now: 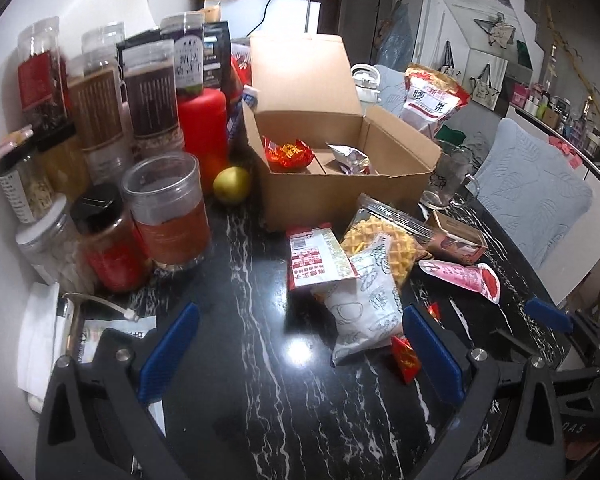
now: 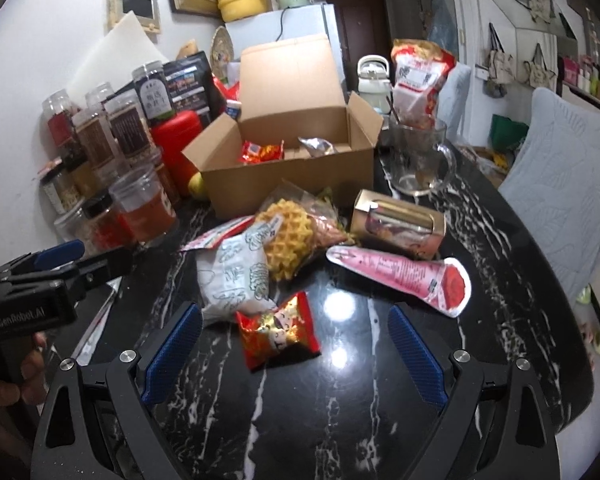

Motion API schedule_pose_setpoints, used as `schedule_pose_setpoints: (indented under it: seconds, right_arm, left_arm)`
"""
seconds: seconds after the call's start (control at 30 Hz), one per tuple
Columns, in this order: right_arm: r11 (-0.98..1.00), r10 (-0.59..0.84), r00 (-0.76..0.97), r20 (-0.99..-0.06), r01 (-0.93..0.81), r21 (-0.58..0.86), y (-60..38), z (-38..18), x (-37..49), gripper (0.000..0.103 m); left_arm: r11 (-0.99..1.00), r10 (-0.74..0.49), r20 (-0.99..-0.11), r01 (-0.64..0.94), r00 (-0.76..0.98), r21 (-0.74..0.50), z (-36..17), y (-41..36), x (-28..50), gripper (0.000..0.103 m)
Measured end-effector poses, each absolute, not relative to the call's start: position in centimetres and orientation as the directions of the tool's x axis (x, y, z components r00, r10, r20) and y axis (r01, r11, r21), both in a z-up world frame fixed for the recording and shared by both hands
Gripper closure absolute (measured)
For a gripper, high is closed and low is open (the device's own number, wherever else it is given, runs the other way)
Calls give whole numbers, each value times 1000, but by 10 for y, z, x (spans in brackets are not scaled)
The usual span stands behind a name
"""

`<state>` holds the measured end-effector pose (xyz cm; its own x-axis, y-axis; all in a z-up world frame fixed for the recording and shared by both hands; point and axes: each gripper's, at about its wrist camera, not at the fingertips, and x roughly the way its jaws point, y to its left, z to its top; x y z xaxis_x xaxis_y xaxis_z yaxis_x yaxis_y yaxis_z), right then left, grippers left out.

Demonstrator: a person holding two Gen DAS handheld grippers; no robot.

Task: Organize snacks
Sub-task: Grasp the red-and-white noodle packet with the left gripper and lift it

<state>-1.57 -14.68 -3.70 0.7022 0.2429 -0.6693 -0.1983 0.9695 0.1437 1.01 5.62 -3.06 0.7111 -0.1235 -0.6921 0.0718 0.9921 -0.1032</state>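
- Black marble table (image 2: pixel 380 420) with white veins carries a loose heap of snacks in front of an open cardboard box (image 2: pixel 288 184).
- Red foil snack packet (image 2: pixel 278 330) lies between the spread fingers of the right gripper (image 2: pixel 296 354), untouched; jaws wide.
- White printed bag (image 2: pixel 232 280), waffle pack (image 2: pixel 288 236) and pink cone-shaped pouch (image 2: pixel 404 278) lie just behind it.
- Left gripper (image 1: pixel 296 354) also gapes wide, empty, over bare table; its body reads "GenRobot.AI" in the right wrist view.
- Inside the box: a red packet (image 1: pixel 288 154) and a silver packet (image 1: pixel 348 158).
- Labelled jars (image 1: pixel 100 120) crowd the left; their print is mostly unreadable.
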Motion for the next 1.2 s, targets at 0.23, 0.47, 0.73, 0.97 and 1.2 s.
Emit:
schedule_pose_setpoints:
  seconds: [0.23,0.47,0.73,0.97,1.2]
  right_arm:
    - [970,241,665,-707,-188,154,-147,-54,9,8]
    - [976,214,656,-724,-169,136,-150,-58,32,8]
    - [972,227,628,-744,-189,137,-148,-69,42,8]
    - [976,216,613,-760,-164,145,-156,-76,52,8]
    - [973,229,600,-767,-162,163,-158,-80,59,8]
  left_arm:
    - [987,-160,-725,85,670,-139,-42,59,49,0]
    - [981,-192,-768,102,611,-164,-55,52,93,0]
    - [974,-226,-828,141,513,-179,-79,36,136,0]
    - [966,-254,-858,154,446,-206,-96,34,153,10]
    - [937,-350,-879,137,323,-322,-119,42,176,33]
